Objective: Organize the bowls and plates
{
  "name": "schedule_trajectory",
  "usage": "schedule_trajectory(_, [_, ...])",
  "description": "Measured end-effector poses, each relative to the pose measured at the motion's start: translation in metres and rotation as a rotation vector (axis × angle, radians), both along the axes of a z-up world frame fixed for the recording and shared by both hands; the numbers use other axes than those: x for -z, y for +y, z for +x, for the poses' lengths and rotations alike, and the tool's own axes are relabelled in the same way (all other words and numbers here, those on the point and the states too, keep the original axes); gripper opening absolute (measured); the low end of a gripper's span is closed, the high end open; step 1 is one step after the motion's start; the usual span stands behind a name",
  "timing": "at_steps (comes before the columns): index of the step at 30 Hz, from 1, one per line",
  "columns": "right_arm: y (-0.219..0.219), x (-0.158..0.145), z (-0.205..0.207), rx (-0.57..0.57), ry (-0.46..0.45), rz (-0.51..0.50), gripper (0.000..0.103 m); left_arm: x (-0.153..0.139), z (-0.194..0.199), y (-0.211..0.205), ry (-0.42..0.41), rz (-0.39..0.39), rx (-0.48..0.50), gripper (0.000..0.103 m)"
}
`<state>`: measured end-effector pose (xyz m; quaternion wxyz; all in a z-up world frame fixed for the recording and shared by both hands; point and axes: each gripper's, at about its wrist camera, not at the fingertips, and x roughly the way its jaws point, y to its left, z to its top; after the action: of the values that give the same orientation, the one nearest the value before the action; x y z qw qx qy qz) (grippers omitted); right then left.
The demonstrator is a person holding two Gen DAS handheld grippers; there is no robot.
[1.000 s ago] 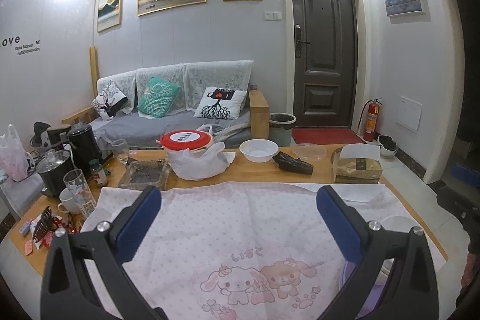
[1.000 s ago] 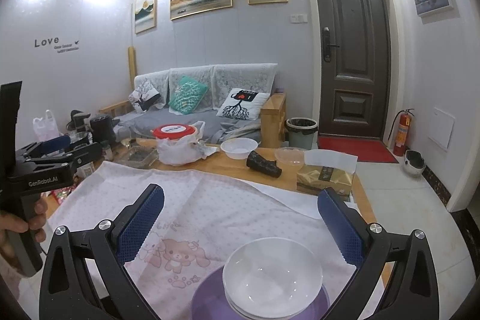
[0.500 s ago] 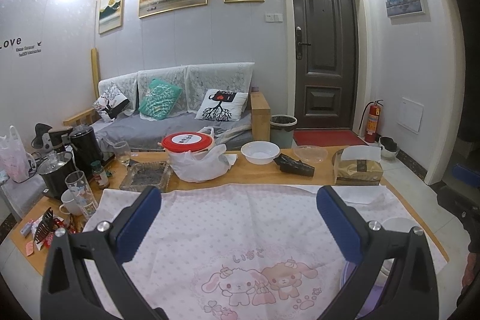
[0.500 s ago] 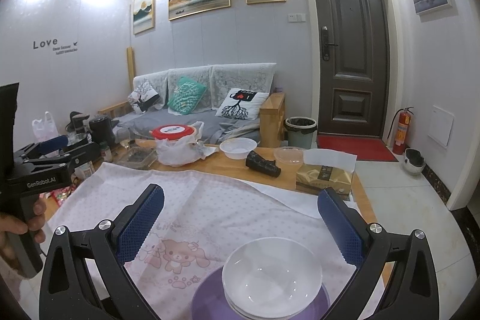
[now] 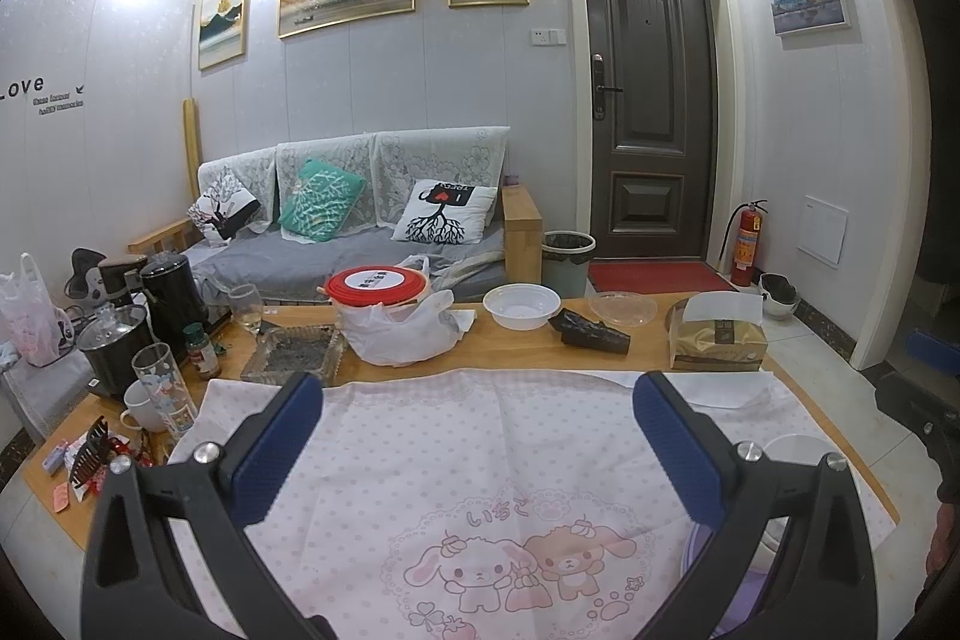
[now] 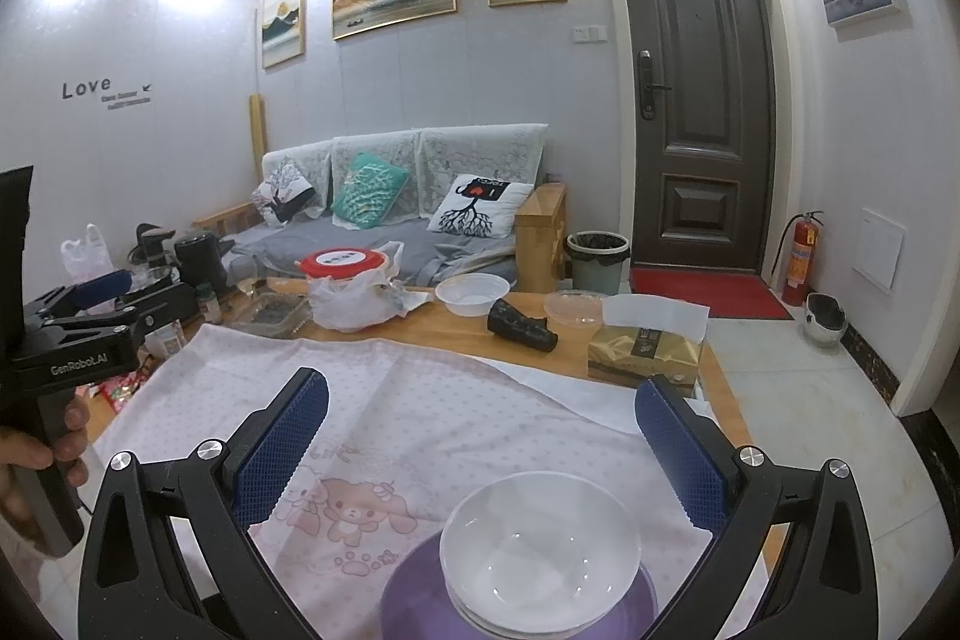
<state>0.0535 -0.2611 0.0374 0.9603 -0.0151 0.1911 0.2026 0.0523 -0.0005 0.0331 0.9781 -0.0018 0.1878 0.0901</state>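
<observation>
- The right gripper [image 6: 480,451] is held with its jaws spread wide and nothing is gripped between them.
- A stack of white bowls [image 6: 539,550] is seen just below and between the right jaws, nearer the right-hand one; it is set on a purple plate [image 6: 414,601].
- The plate is laid on a pink dotted cloth [image 6: 384,418] with cartoon animals printed on it, which is spread over the wooden table [image 6: 456,334].
- The left gripper [image 5: 477,439] is likewise held with its jaws wide apart and empty, above a bare stretch of the cloth.
- In the left wrist view, the rim of the bowls [image 5: 792,445] is partly hidden behind the right-hand jaw.
- Beyond both pairs of jaws, at the far edge of the table, a single white bowl [image 5: 521,305], a clear plastic dish [image 5: 622,308] and a red-lidded container [image 5: 378,287] in a plastic bag are seen.
- The left gripper's handle is seen in the right wrist view, held by a hand [image 6: 36,460] to the left of the jaws.
</observation>
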Motion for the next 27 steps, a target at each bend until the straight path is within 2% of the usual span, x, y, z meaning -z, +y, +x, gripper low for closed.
schedule_trajectory(27, [-0.0016,-0.0006,0.001,0.0,0.003,0.001,0.102,-0.0019,-0.0007,0.0011,-0.006,0.0,0.001,0.103])
